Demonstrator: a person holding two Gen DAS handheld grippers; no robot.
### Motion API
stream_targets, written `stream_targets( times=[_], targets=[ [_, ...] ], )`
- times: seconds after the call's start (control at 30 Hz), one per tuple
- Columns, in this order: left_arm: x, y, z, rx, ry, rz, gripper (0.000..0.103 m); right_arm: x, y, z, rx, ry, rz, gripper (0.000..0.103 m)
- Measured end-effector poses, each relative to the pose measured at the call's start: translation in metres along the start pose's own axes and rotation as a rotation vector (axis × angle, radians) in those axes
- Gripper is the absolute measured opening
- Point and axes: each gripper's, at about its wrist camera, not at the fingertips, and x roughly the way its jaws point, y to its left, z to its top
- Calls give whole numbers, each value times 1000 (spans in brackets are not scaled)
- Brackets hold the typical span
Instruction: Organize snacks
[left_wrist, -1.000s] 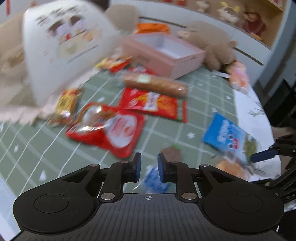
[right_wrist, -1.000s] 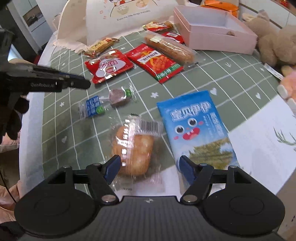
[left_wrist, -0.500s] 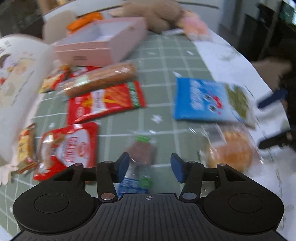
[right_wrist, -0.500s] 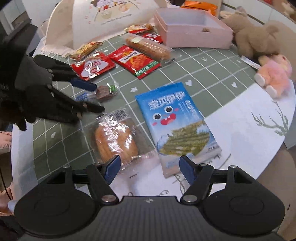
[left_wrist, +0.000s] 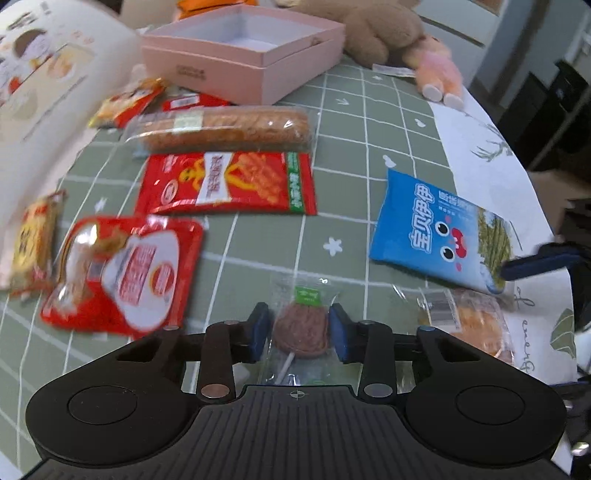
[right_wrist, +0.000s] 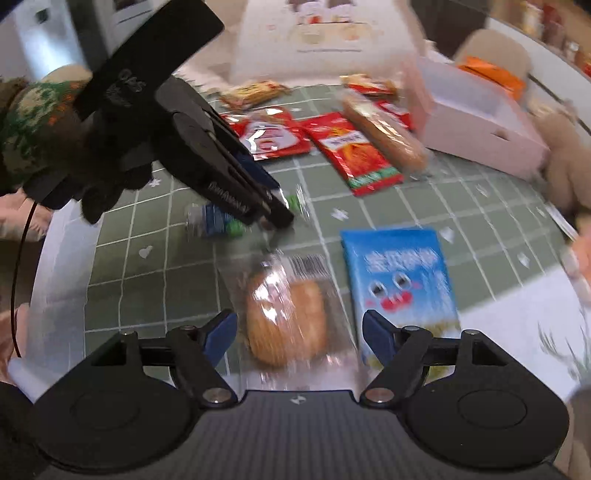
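Observation:
Snacks lie on a green checked tablecloth (left_wrist: 347, 177). My left gripper (left_wrist: 298, 332) is open, its pads on either side of a wrapped brown lollipop (left_wrist: 301, 328) without visibly pressing it. My right gripper (right_wrist: 300, 332) is open around a wrapped round bun (right_wrist: 286, 321) lying on the cloth. The left gripper also shows in the right wrist view (right_wrist: 273, 210), low over the lollipop. An open pink box (left_wrist: 243, 48) stands at the back.
A blue snack bag (left_wrist: 439, 232), red packets (left_wrist: 225, 184) (left_wrist: 122, 273), a long bread stick (left_wrist: 221, 127) and a small blue packet (right_wrist: 214, 225) lie about. Plush toys (left_wrist: 373, 33) sit by the box. A white printed bag (left_wrist: 44, 85) stands left.
My left gripper has opened and moved down so its pads flank the lollipop. My right gripper has moved forward over the bun, still open.

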Motion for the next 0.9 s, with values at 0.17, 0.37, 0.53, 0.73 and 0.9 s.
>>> stream_targets(
  times=[0.17,0.37,0.53,0.73,0.9],
  targets=[
    [-16,-6,-16,-110,-36,8,41,37,-12,13,35,89,83,79],
    [-87,-11,27,-259,-293,-29,41,10,-30,9,56,63,155,53],
    [-114,-3,109,-394,-537,-12,41,-33,-75,19,129,-49,147,53],
    [-55,39,189,-630,-619,-39,42,-54,-120,29,175,-123,22,53],
    [-43,43,168,-645,-605,-41,42,-73,-173,34,244,-180,-68,53]
  ],
)
